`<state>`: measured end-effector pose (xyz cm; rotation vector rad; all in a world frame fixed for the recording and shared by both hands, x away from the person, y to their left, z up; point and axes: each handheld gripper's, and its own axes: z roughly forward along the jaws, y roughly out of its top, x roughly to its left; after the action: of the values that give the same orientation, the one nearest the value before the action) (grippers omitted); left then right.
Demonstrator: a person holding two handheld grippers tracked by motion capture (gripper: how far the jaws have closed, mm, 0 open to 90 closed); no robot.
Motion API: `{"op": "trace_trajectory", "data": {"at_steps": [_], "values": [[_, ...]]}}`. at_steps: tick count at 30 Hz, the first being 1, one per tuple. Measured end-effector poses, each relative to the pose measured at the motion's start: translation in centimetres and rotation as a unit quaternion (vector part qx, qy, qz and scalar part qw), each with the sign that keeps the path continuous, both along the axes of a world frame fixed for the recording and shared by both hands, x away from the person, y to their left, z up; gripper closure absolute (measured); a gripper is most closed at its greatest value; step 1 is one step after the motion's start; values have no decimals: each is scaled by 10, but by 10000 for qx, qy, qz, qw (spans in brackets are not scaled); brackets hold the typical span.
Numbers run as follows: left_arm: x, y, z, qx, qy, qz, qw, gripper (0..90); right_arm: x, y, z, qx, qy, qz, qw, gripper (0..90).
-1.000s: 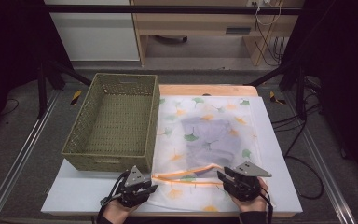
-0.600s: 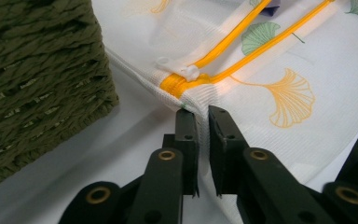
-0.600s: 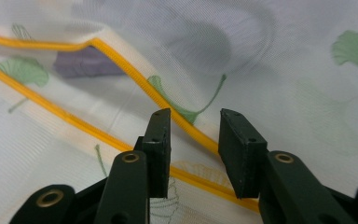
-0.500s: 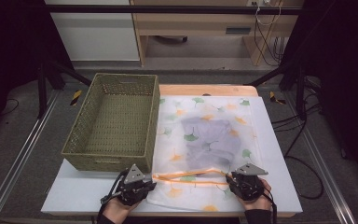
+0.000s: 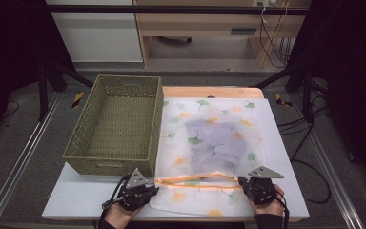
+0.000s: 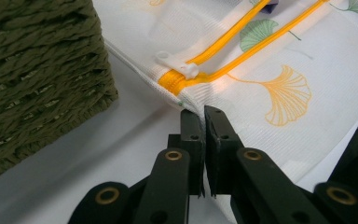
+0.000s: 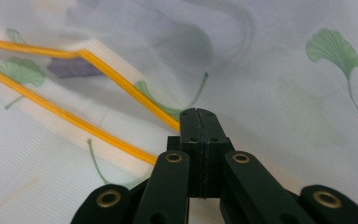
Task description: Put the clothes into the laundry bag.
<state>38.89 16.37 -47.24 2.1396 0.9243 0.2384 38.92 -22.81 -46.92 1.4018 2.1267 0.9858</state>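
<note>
A white mesh laundry bag (image 5: 219,114) printed with ginkgo leaves lies flat on the table, and a grey-purple garment (image 5: 212,143) shows through it. Its orange zipper (image 5: 195,180) runs across the near end and is partly parted. My left gripper (image 5: 151,189) is at the zipper's left end. Its jaws have been closing and now pinch the bag's edge (image 6: 193,109) just below the white zipper pull (image 6: 175,63). My right gripper (image 5: 243,182) is at the zipper's right end. Its jaws (image 7: 199,114) have just closed on the mesh beside the orange tape (image 7: 121,86).
A green woven basket (image 5: 105,164) stands empty to the left of the bag, close to my left gripper, its wall (image 6: 37,70) beside the jaws. The white table top (image 5: 76,200) ends just behind both hands. Cables and a wooden bench lie beyond the table.
My right hand sank a little onto the bag's near right end and its jaws shut there. The arched zipper opening now lies flatter. The left hand stayed put.
</note>
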Motion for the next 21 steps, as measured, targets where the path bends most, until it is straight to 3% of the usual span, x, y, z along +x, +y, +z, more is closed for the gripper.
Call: {"op": "trace_trajectory", "data": {"at_steps": [2,4,8,12,21], "values": [[0,0,0,12,-22,-14,10000,852,2,5,-1,70,-109,66,9999,759],[0,0,0,-3,-43,-14,10000,853,4,15,-4,142,-140,175,9996,684],[0,0,1,6,-53,-26,10000,853,11,34,-8,-29,-288,309,9991,521],[0,0,1,-2,-64,-34,10000,853,17,47,-10,-299,-335,369,9983,506],[0,0,1,-8,-63,-37,10000,853,18,58,-12,-377,-244,514,9977,501]]}}
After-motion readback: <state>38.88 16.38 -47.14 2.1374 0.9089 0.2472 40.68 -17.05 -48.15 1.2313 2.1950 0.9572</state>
